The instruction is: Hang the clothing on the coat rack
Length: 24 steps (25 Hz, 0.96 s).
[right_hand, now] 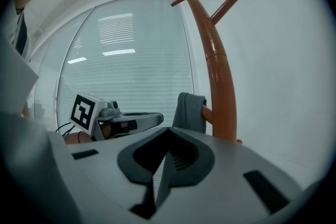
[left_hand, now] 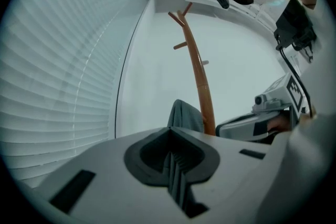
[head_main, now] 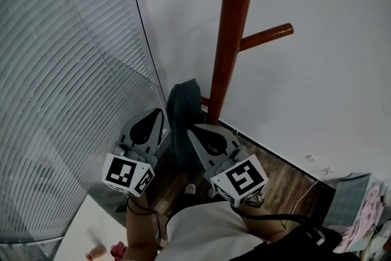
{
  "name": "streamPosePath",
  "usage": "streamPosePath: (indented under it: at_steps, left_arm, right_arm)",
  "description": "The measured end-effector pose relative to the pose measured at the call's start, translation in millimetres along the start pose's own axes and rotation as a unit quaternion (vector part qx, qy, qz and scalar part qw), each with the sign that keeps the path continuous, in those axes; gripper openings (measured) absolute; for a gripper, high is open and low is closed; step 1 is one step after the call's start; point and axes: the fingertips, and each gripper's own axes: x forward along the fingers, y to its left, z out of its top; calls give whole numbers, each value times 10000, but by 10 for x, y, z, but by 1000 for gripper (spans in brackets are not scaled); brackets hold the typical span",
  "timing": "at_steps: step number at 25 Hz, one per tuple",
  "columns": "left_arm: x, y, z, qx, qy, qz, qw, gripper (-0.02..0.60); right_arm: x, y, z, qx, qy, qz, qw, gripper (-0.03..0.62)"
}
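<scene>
Since the grey garment [head_main: 183,108] hung draped over a low peg [right_hand: 208,113] of the wooden coat rack [head_main: 235,21], left gripper [head_main: 161,112] and right gripper [head_main: 190,128] waited beside it, clenched and empty.

left gripper [head_main: 160,113]: grey, black-white marker cube [head_main: 127,173] | right gripper [head_main: 190,128]: same | shirt [head_main: 208,232]: white | cable [head_main: 281,216]: black

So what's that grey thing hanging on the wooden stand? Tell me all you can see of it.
It is a dark grey-blue garment, soft cloth by the look of it. It is draped over a low peg of the wooden rack and hangs in limp folds close beside the pole, in the corner by the blinds. Only the peg seems to touch it. The left tool and right tool are both shut, empty and short of it.
</scene>
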Motion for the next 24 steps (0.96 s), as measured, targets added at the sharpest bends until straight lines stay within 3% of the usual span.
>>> streamPosePath:
  at_steps: [24]
  left_arm:
    - [1, -34, 120, -88, -106, -45, 9999, 12]
  right_arm:
    - [70, 8, -7, -28, 117, 180, 9998, 19]
